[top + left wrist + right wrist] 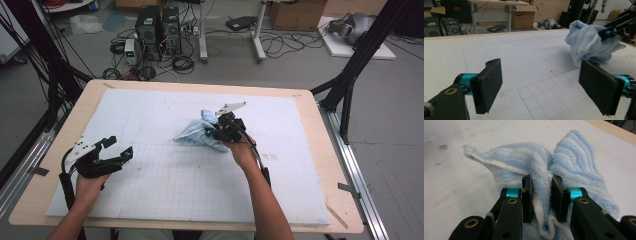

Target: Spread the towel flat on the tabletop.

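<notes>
A crumpled light blue towel (200, 134) with pale stripes lies near the middle of the white gridded mat (165, 175). My right gripper (216, 131) is shut on a fold of the towel (541, 192), with the cloth pinched between its two black pads. From the left gripper view the towel (587, 42) shows bunched up and partly raised off the mat at the far right. My left gripper (120, 146) rests at the mat's left side, well apart from the towel, its pads (487, 85) standing wide open with nothing between them.
The mat covers a light wooden table (330, 150). Black frame posts (350, 75) stand at the table's far corners. Computer towers (157, 25), cables and cardboard boxes sit on the floor beyond the far edge.
</notes>
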Demonstrator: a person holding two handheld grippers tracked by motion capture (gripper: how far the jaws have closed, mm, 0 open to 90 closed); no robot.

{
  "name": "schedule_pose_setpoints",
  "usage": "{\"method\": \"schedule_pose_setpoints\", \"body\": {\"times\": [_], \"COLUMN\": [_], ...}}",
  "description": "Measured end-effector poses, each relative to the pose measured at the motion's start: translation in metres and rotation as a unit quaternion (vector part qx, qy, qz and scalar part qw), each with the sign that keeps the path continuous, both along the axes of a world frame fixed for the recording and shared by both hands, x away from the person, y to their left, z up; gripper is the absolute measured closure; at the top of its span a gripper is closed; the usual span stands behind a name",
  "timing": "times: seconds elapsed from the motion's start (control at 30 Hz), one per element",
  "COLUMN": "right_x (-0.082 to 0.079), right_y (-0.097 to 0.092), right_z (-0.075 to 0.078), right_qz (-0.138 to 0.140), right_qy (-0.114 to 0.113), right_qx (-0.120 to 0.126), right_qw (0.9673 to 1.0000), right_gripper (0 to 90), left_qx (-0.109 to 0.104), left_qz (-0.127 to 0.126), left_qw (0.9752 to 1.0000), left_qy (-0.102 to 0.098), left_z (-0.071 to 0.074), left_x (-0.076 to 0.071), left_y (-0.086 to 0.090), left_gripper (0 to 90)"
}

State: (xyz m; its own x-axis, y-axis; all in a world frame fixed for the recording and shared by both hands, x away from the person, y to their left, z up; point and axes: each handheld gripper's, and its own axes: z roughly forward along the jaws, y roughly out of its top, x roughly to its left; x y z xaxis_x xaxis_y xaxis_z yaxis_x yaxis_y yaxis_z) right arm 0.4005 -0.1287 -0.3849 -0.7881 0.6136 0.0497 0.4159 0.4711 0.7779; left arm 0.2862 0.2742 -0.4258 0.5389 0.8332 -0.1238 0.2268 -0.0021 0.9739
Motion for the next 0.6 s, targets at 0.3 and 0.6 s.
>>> {"method": "schedule_pose_setpoints", "body": {"times": [0.3,0.6], "right_x": [-0.047,-0.052], "right_y": [0.025,0.025], "right_z": [0.001,0.003], "right_qz": [0.098,0.092], "right_qy": [0.012,0.017], "right_qx": [0.004,0.037], "right_qw": [0.9951,0.9949], "right_gripper": [73.1,39.8], "left_qx": [0.002,0.004], "left_qz": [-0.011,-0.015], "left_qw": [0.9999,0.9999], "left_qy": [-0.003,-0.001], "left_z": [0.001,0.001], "left_x": [-0.013,-0.012], "left_y": [-0.001,-0.003], "left_gripper": [20.2,20.4]}}
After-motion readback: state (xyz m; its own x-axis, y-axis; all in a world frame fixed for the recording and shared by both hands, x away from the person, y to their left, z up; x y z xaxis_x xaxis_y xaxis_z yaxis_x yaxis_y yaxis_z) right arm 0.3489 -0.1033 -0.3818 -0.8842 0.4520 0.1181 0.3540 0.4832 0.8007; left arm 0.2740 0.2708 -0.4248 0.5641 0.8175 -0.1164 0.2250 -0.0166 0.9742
